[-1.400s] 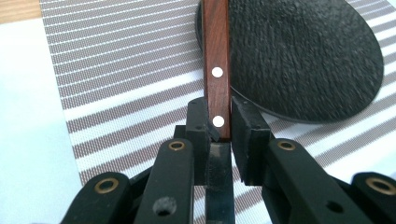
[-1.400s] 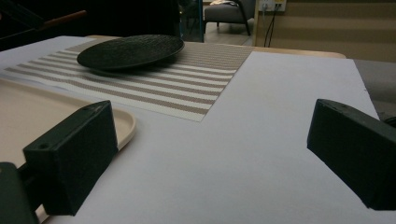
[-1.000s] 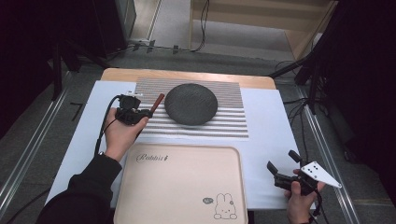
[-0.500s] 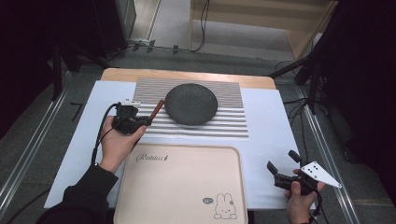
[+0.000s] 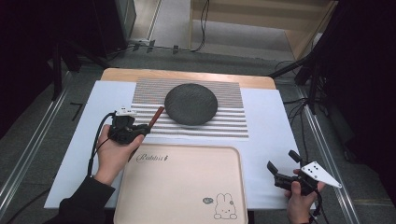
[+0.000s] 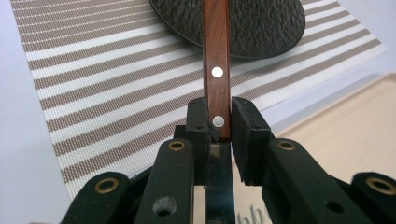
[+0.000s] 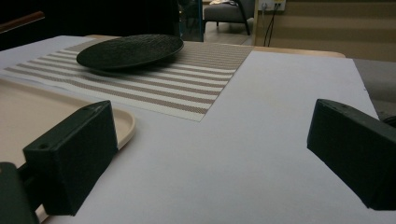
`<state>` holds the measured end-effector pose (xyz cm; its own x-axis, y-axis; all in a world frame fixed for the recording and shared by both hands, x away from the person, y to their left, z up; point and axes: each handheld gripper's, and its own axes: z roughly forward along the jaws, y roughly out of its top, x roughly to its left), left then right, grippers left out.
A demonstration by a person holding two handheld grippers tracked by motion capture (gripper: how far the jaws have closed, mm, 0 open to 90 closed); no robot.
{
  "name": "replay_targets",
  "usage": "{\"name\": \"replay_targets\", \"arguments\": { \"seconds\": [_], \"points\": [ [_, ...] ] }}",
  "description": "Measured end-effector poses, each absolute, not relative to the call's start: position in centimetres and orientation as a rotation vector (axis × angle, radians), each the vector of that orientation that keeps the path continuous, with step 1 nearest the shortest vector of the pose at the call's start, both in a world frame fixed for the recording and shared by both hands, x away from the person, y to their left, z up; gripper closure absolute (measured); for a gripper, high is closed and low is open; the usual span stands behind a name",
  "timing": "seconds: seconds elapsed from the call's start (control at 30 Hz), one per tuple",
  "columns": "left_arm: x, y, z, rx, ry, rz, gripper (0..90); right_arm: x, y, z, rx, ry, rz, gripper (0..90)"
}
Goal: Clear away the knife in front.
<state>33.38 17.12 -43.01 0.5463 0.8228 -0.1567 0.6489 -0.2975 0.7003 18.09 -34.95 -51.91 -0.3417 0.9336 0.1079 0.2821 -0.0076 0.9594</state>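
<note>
Currently held: one wooden-handled utensil (image 6: 216,60), two rivets on the handle, pinched near its butt end between the jaws of my left gripper (image 5: 135,129), pads pressed on both flat sides; its working end is hidden behind the jaws, so knife or otherwise I cannot tell. Position: over the striped placemat (image 5: 233,122), handle pointing toward one o'clock at the dark round plate (image 5: 191,103), its far tip near the plate's eight-o'clock edge. Change noted against the earlier high views: my left hand (image 5: 114,151) has drawn the utensil back toward six o'clock, closer to the rim of the beige rabbit tray (image 5: 187,150), grip unchanged throughout. Reading: I judge this a carry in progress, with a place on the placemat left of the plate the likely set-down spot, though the tray is equally near. Also listed: right gripper (image 5: 286,165), jaws spread wide and holding nothing, resting unmoved over the white table cover (image 5: 266,154) at the tray's three-o'clock side
</note>
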Motion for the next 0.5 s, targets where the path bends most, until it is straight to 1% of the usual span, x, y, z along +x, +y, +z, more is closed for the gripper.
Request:
{"name": "replay_targets", "arguments": {
  "seconds": [0.5],
  "points": [
    [30.3, 17.2, -44.0, 2.044, 1.164, 0.270, 77.1, 18.1, -34.9, -51.9, 1.271, 1.667, 1.375, 0.6]
  ]
}}
